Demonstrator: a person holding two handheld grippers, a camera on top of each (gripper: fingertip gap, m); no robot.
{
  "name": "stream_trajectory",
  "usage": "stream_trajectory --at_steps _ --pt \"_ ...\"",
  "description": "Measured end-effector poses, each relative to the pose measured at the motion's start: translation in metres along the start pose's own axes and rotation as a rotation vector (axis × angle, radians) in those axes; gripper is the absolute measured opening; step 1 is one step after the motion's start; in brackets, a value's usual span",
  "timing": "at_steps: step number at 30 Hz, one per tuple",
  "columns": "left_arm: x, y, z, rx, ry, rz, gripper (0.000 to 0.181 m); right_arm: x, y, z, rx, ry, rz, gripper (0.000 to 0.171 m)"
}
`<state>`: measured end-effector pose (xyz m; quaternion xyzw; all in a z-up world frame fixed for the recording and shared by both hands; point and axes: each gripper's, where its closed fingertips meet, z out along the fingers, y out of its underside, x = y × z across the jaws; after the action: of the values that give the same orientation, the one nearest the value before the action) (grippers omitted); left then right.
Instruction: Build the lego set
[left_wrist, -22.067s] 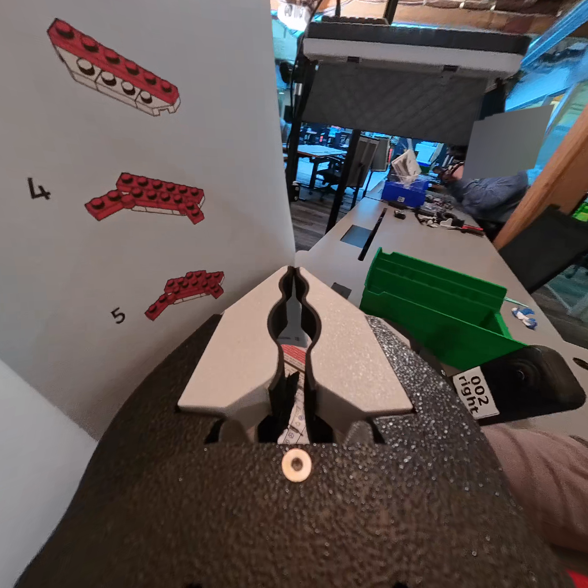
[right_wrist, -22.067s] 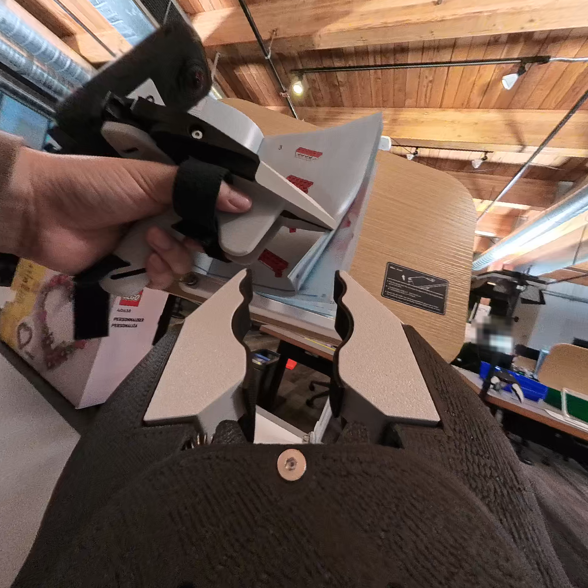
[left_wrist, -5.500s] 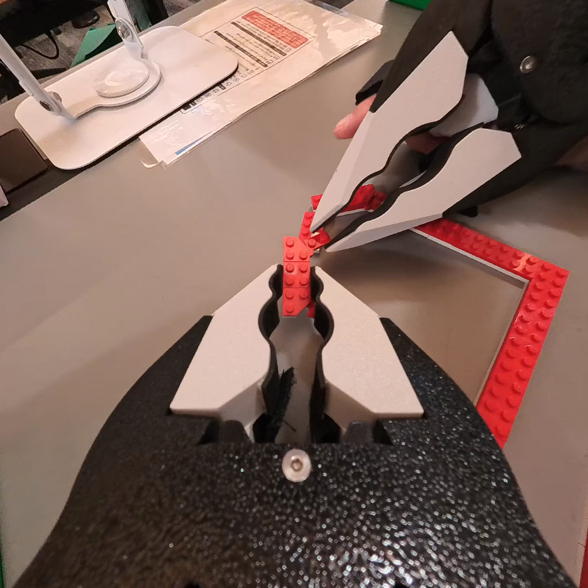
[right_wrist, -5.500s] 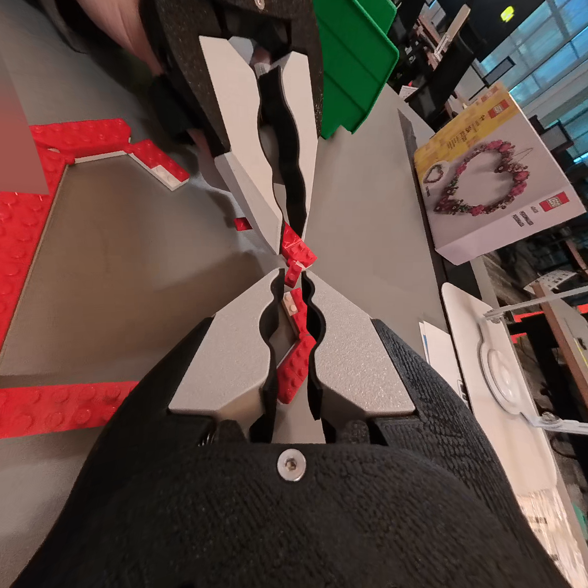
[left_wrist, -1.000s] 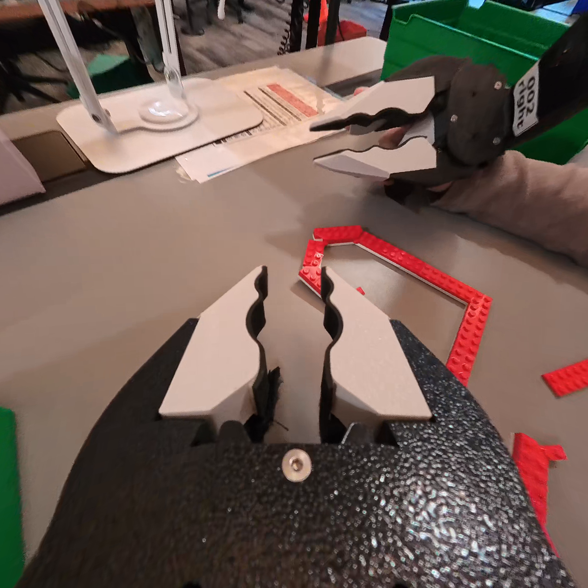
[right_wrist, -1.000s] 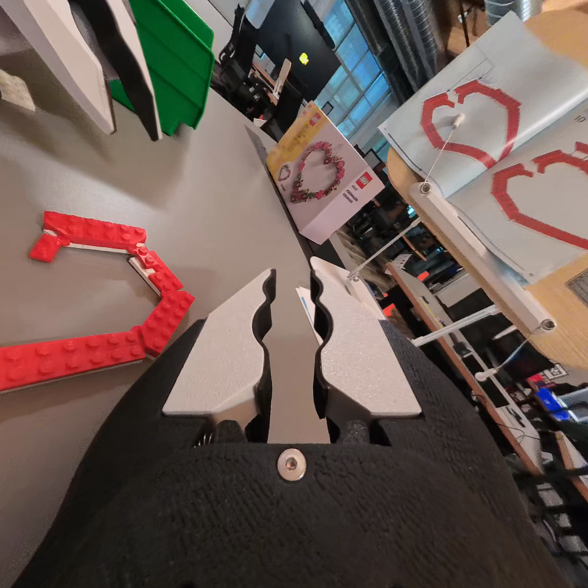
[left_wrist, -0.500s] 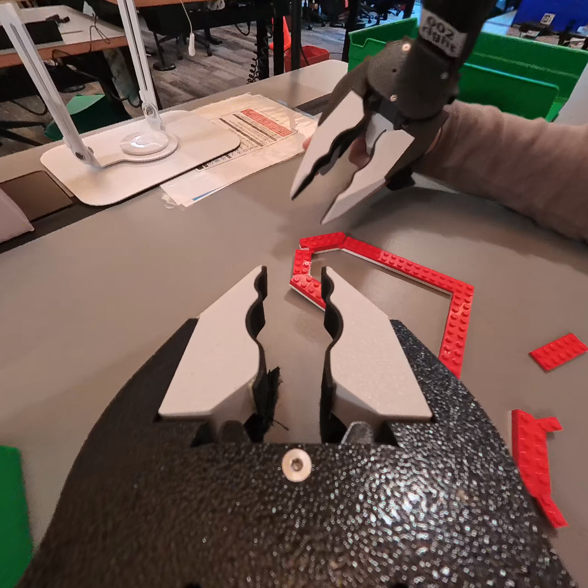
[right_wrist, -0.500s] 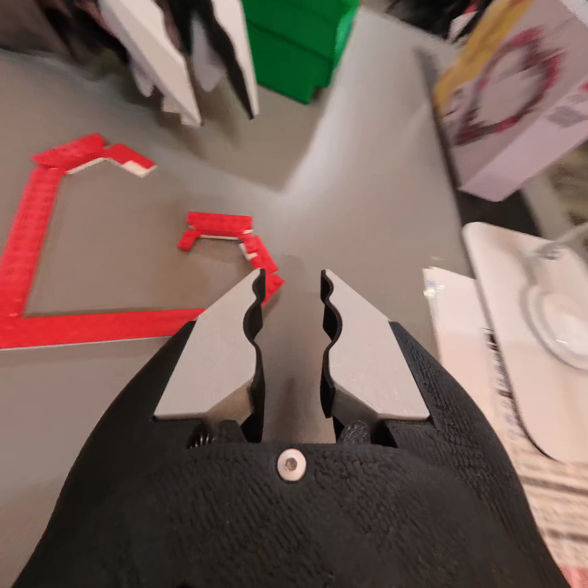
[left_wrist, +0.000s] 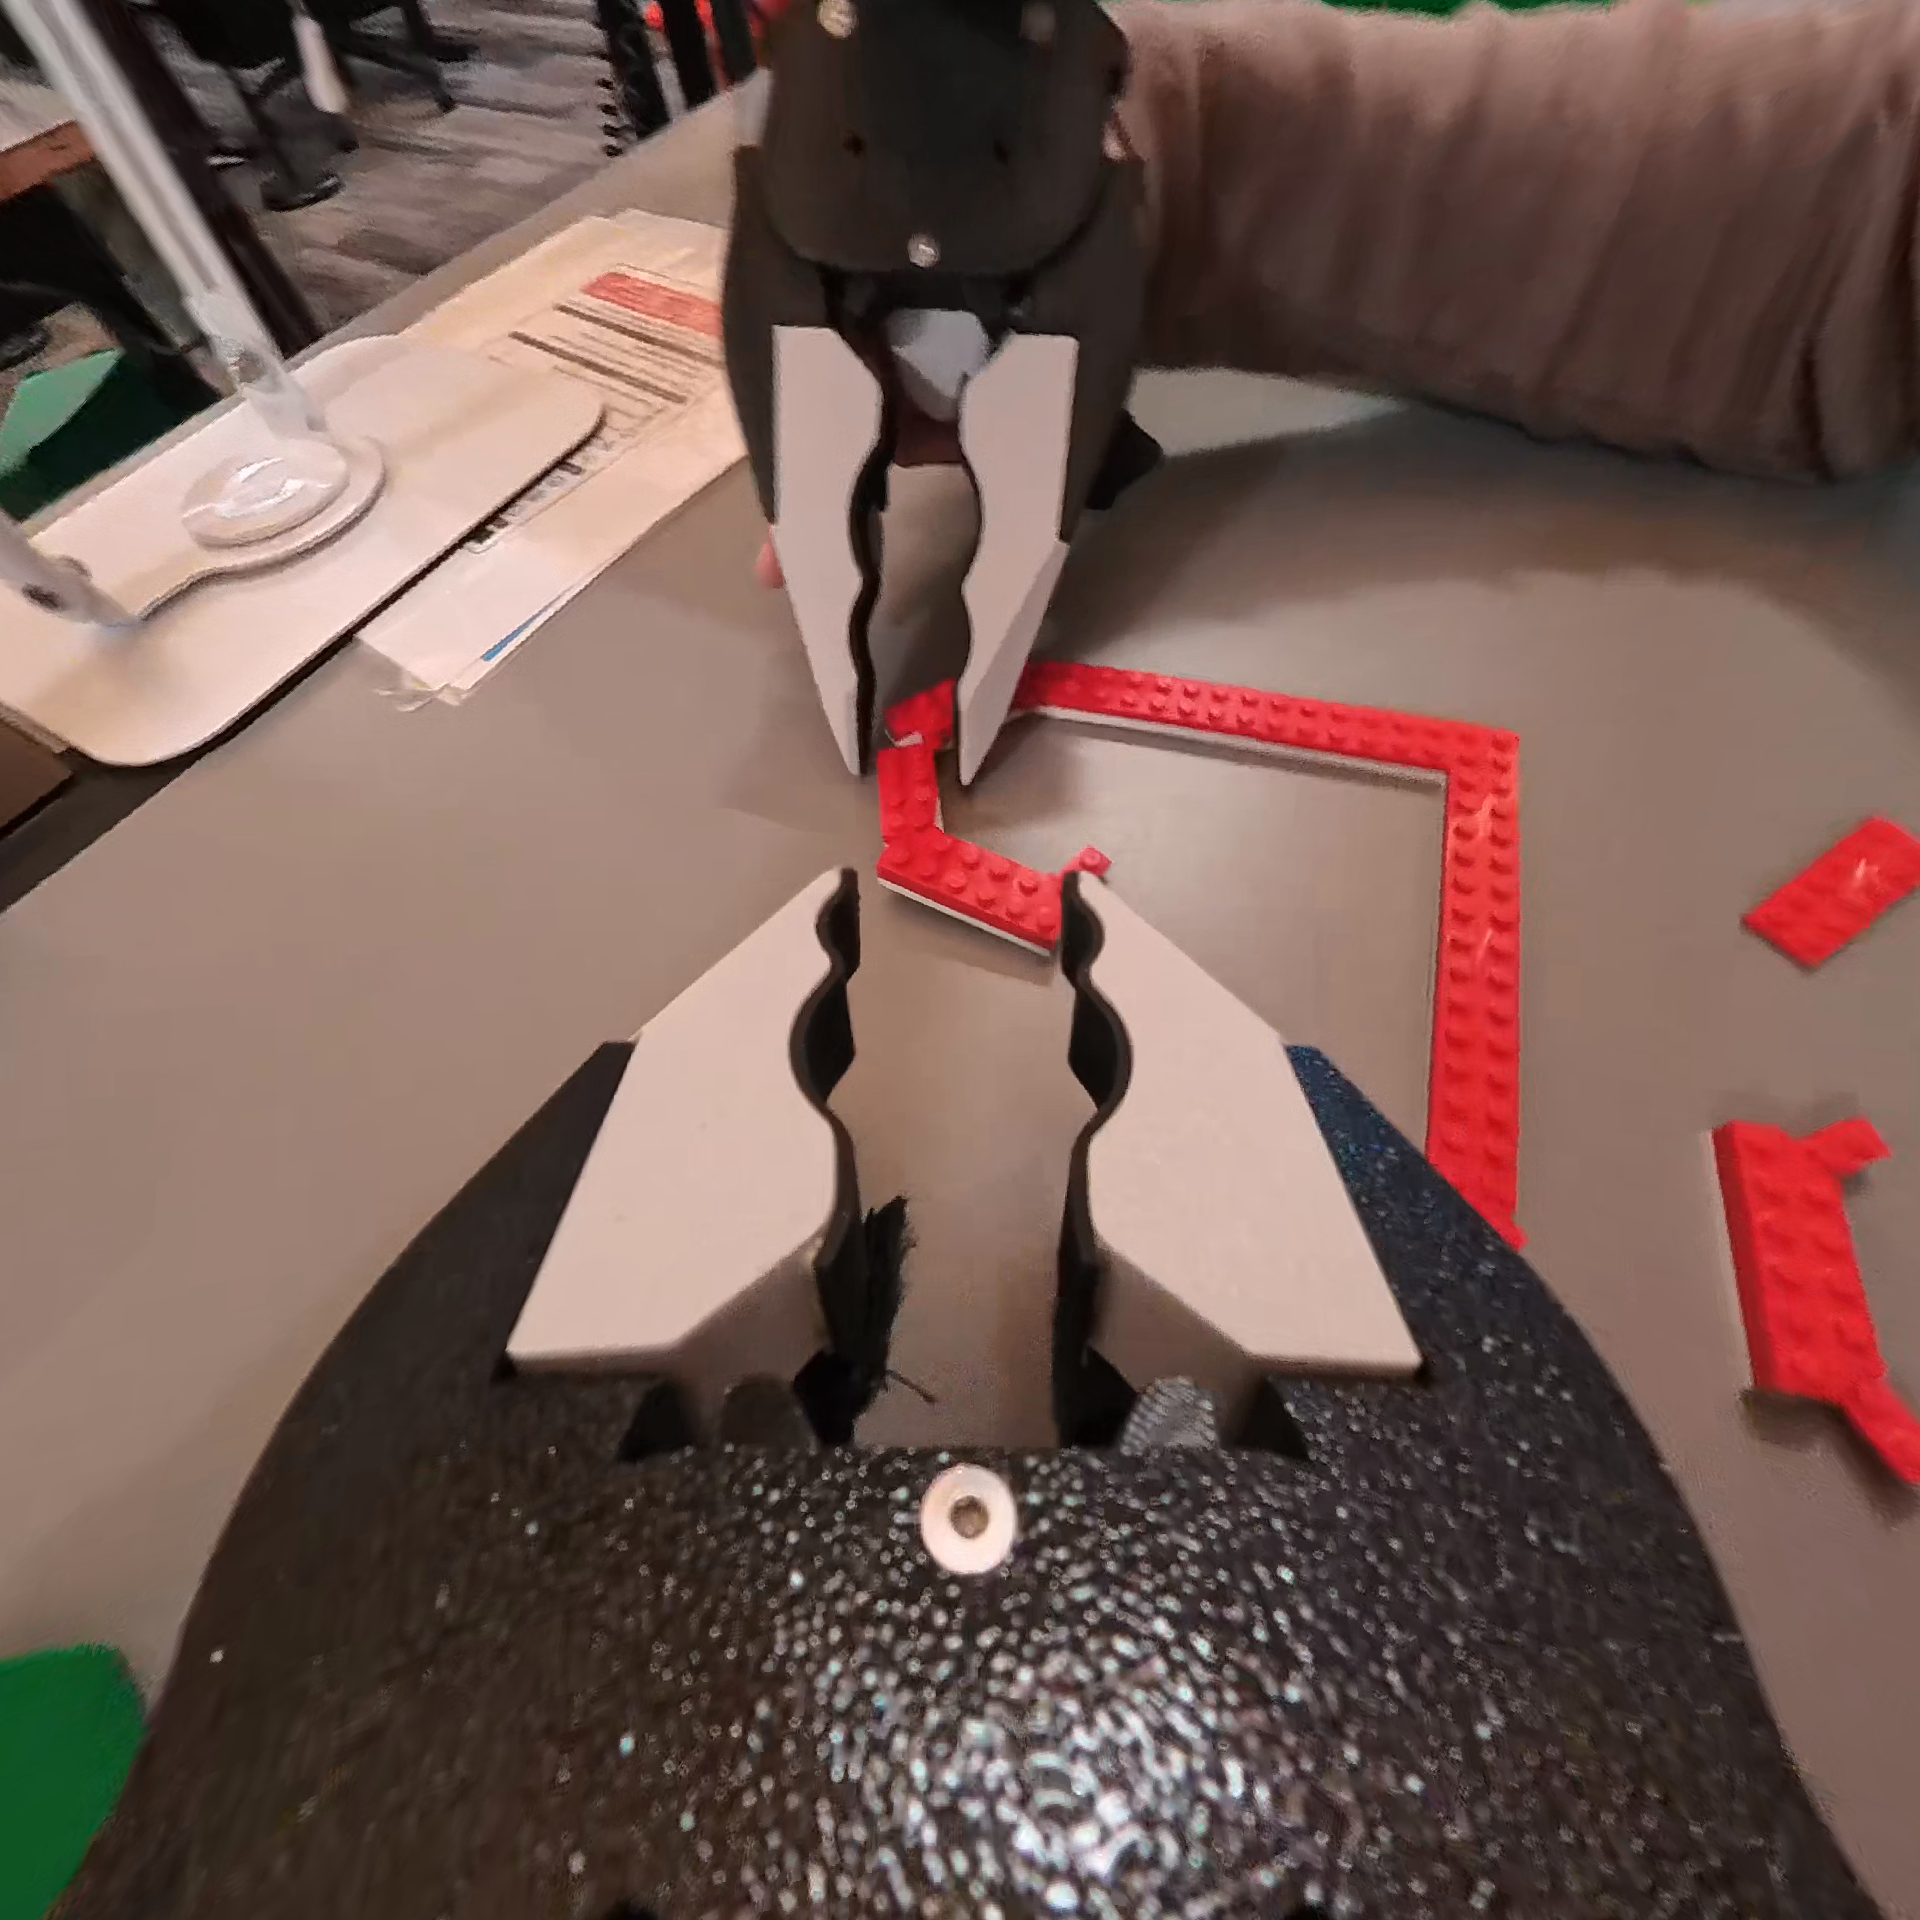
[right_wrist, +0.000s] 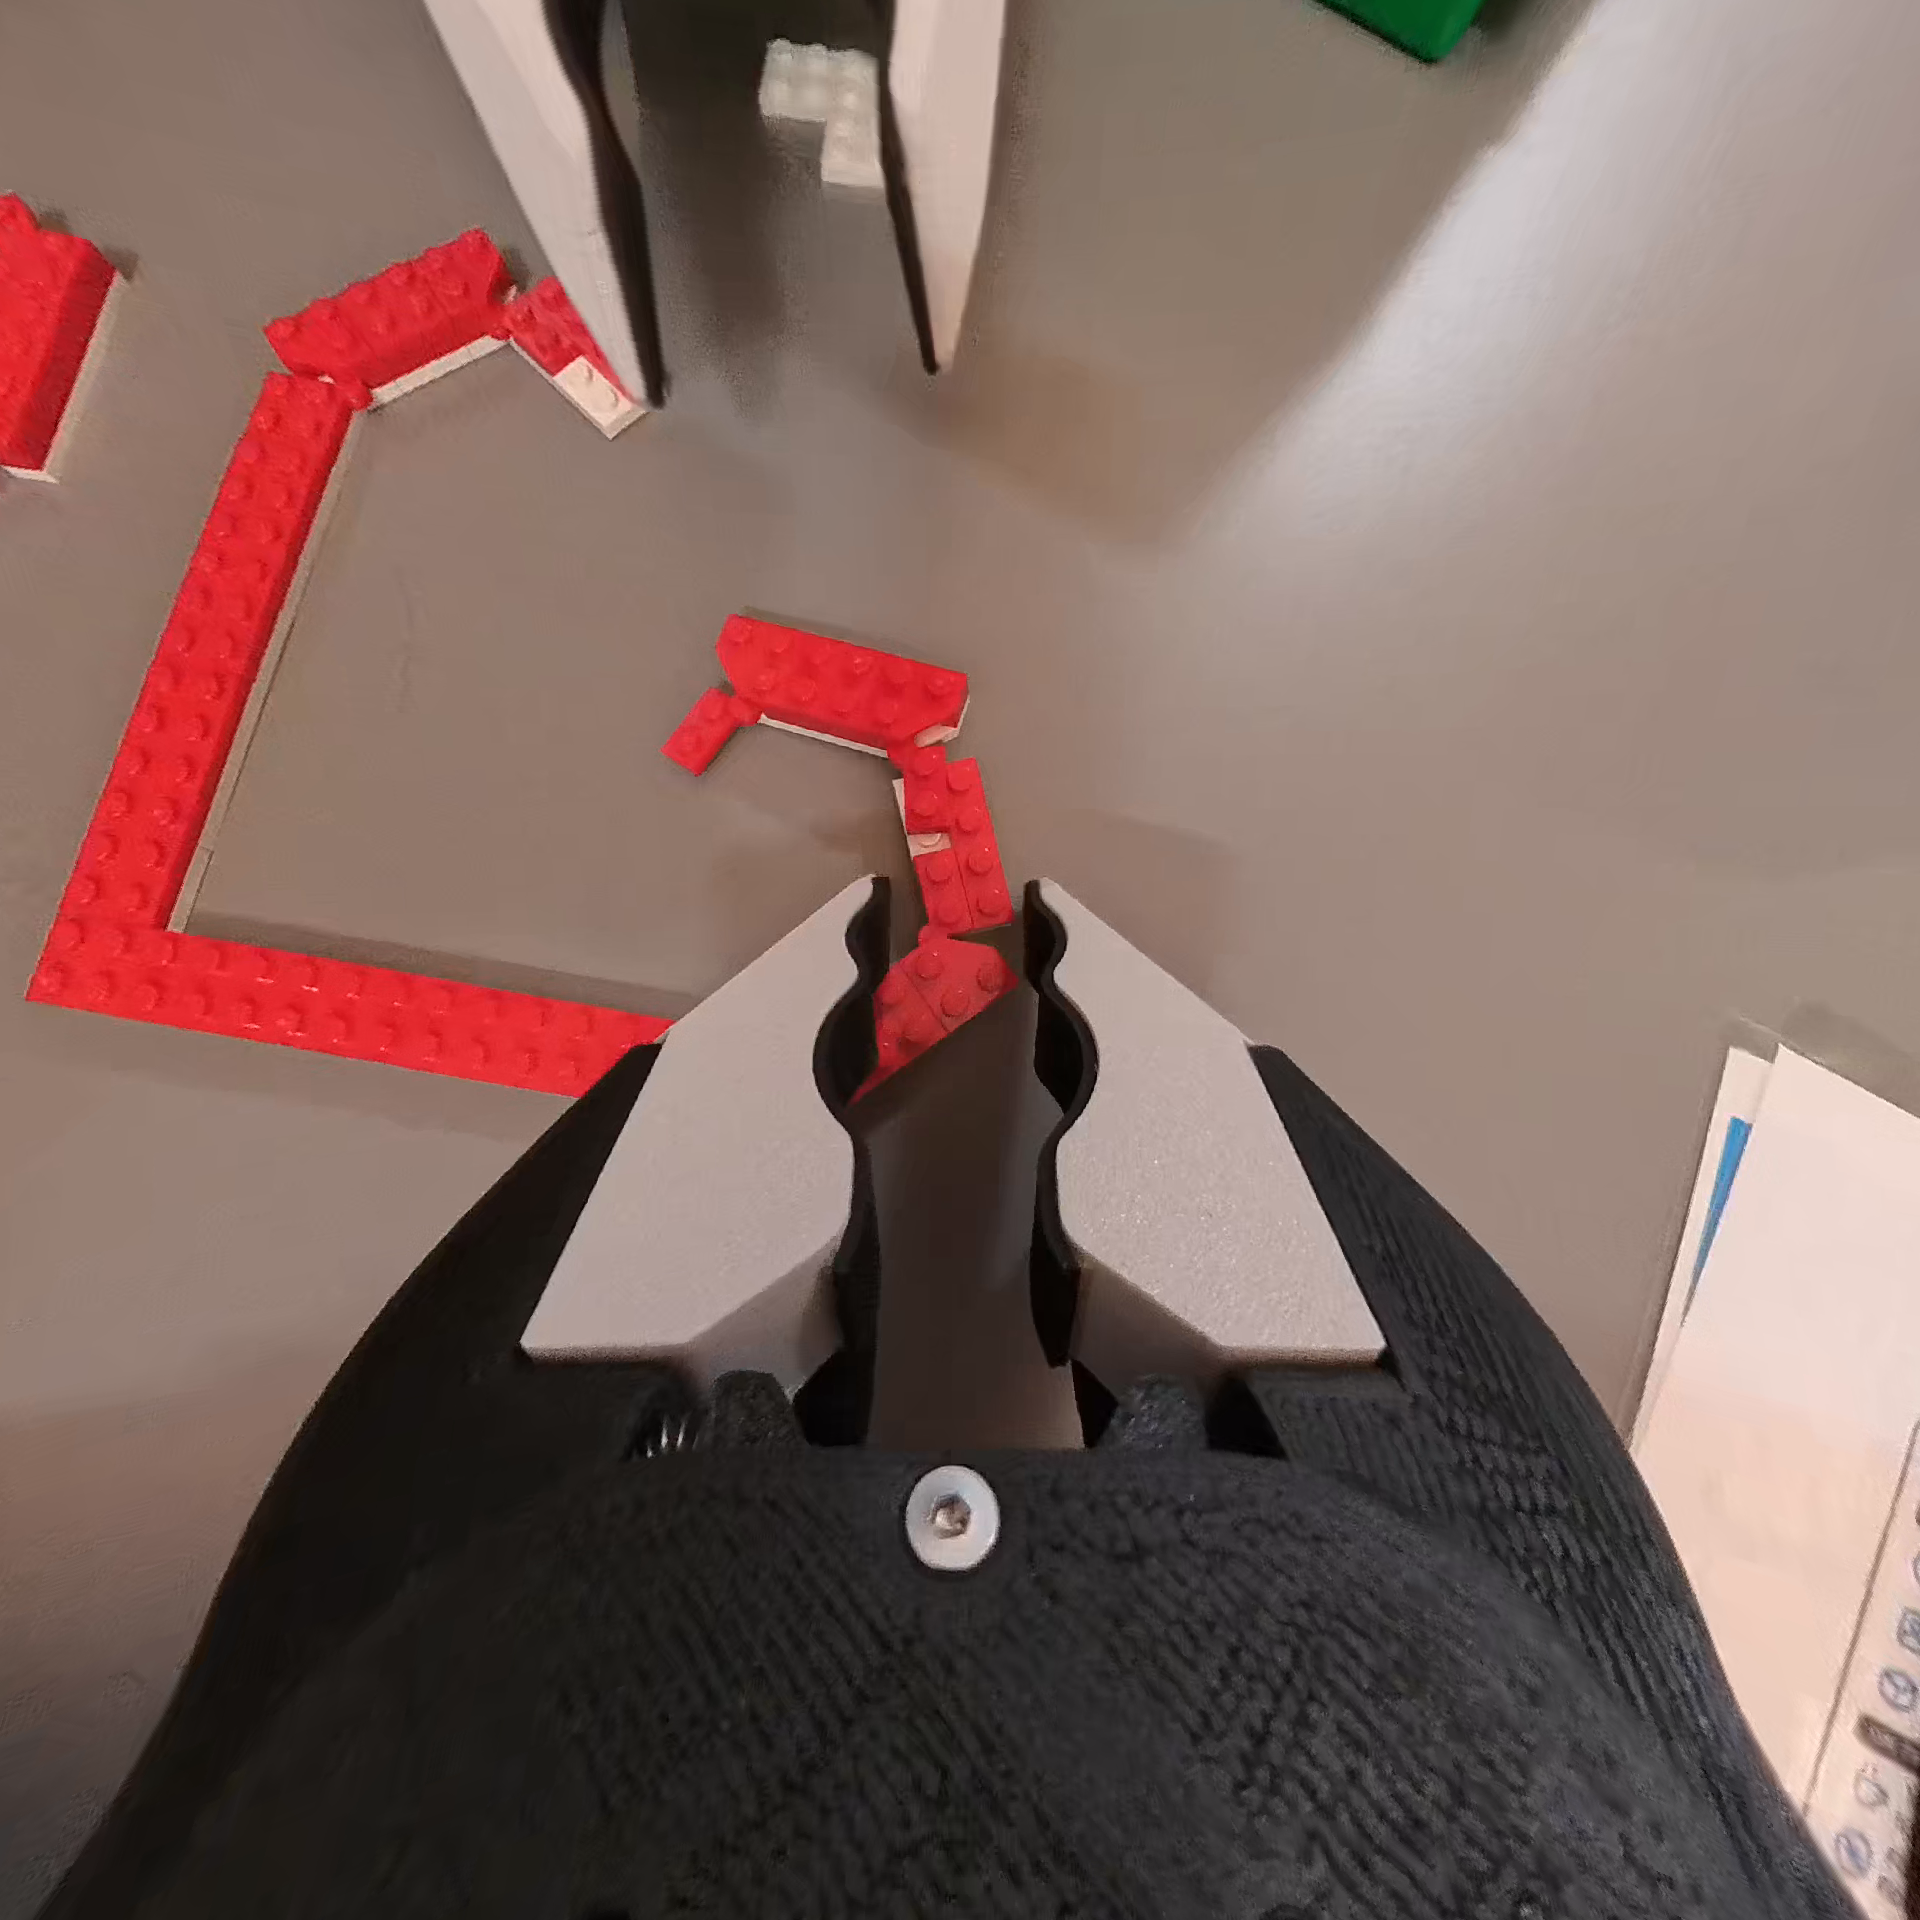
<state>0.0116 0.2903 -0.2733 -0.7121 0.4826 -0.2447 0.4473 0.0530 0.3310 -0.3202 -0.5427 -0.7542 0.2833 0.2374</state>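
Observation:
A red lego frame (left_wrist: 1475, 935), an open heart-like outline of plates on white plates, lies flat on the grey table (left_wrist: 416, 987). It also shows in the right wrist view (right_wrist: 208, 665). My right gripper (right_wrist: 956, 894) is open, tips down at the table, with the frame's bent corner section (right_wrist: 935, 997) between its fingers. The left wrist view shows it (left_wrist: 912, 769) straddling that corner. My left gripper (left_wrist: 961, 894) is open and empty, its right fingertip beside the frame's near end (left_wrist: 977, 894). It appears at the top of the right wrist view (right_wrist: 790, 384).
Loose red plates (left_wrist: 1834, 904) and a longer red piece (left_wrist: 1808, 1278) lie right of the frame. A white lego piece (right_wrist: 821, 104) lies beyond. A white lamp base (left_wrist: 281, 499) and papers (left_wrist: 582, 416) sit at the back left. A person's sleeve (left_wrist: 1507, 239) crosses the back right. The left gripper's tips are roughly 8 centimeters from the right gripper's.
My right gripper has swung down from above the table and now points at the frame's corner, fingers either side of it. My left gripper has moved closer to the frame.

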Motion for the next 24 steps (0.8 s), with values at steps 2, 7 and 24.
stream_trajectory --at_steps 2,7,24 --pt "0.004 0.008 0.002 -0.050 0.015 0.090 0.039 0.001 -0.001 0.001 0.001 -0.010 -0.008 0.023" --pt "0.008 0.019 0.012 -0.140 0.038 0.306 0.043 -0.001 -0.001 0.002 0.015 -0.031 -0.005 0.020" --pt "0.012 0.028 0.014 -0.204 0.158 0.321 0.073 -0.001 -0.003 0.004 0.041 -0.039 0.016 0.018"
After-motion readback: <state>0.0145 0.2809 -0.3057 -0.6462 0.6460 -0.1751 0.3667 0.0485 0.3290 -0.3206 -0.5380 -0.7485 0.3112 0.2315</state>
